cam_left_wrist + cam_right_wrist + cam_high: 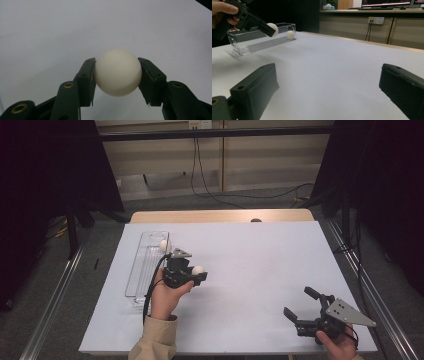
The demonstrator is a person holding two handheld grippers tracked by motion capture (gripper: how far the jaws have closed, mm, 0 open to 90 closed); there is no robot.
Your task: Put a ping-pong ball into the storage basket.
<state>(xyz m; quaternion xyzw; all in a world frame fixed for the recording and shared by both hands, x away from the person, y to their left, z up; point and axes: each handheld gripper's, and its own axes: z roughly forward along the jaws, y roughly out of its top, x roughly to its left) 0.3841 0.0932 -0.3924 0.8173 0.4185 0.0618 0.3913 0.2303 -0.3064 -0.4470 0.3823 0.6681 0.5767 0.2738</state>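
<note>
My left gripper [198, 271] is shut on a white ball [118, 72], held above the white sheet just right of a clear plastic tray [141, 270]. The same ball [198, 269] shows at the gripper's tip in the high view, and the ball [272, 29] is also seen far off in the right gripper view. A second white ball [163, 245] lies inside the tray at its far end. My right gripper [301, 304] stands open near the table's front right, jaws wide apart with nothing between them.
A white sheet [260, 270] covers the wooden table [220, 215]. Metal rails run along both sides. Cables hang on the floor beyond the far edge. Dark curtains stand at left and right.
</note>
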